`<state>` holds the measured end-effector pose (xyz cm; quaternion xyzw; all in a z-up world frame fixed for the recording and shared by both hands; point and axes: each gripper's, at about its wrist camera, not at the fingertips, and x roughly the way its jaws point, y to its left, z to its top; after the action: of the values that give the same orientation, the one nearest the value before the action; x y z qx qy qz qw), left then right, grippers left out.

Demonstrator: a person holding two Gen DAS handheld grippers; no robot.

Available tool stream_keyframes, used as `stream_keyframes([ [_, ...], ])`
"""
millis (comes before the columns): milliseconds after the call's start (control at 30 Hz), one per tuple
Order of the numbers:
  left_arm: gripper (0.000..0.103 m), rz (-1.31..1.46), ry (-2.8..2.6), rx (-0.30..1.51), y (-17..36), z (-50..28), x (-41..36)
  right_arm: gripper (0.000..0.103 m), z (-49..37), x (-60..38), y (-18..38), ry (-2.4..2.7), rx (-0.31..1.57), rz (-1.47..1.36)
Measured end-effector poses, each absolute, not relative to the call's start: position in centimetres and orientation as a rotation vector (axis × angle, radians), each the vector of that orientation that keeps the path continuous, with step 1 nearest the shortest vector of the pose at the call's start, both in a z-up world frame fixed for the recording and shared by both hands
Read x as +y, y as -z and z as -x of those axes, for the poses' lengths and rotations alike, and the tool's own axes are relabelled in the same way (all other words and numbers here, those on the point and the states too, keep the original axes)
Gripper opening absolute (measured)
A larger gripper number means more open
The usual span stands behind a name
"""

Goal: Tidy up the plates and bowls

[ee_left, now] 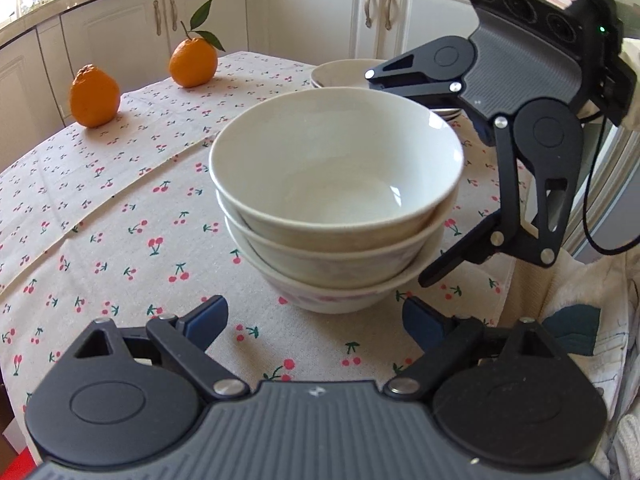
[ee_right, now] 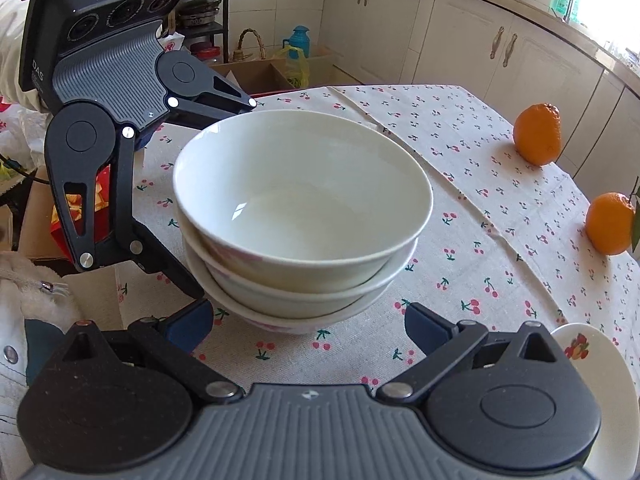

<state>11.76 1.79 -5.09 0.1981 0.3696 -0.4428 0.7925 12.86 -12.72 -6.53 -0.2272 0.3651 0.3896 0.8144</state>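
Standing between both open hand-held grippers (ee_left: 316, 322) (ee_right: 310, 328), bowl stack (ee_left: 334, 200), untouched

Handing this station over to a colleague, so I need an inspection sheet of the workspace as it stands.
Surface: table with cherry-print tablecloth, creased.
Job's things: stack of three bowls, nested, upright; plates behind it in the left view; plate with fruit print at the right view's edge.
Clutter: two oranges, one with leaves.
Grippers: left claw open, empty, short of the stack; right claw open, empty, likewise.
Cables: black cable behind the right claw.
Surroundings: kitchen cabinets, cardboard box on the floor.
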Motion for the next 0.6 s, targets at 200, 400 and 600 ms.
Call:
stream_keyframes([
  [200,0.091,-0.456,1.028,0.788,5.0,-12.7,1.5,0.103,-13.8,-12.9,6.3,-0.875,0.792,0.462],
  [400,0.089,-0.493,1.085,0.769,4.4,-13.6,1.7,0.102,-13.6,-12.7,5.5,-0.924,0.803,0.474],
  [600,0.086,-0.51,1.139,0.765,4.3,-14.2,1.6,0.097,-13.9,-12.3,5.2,-0.94,0.814,0.5],
])
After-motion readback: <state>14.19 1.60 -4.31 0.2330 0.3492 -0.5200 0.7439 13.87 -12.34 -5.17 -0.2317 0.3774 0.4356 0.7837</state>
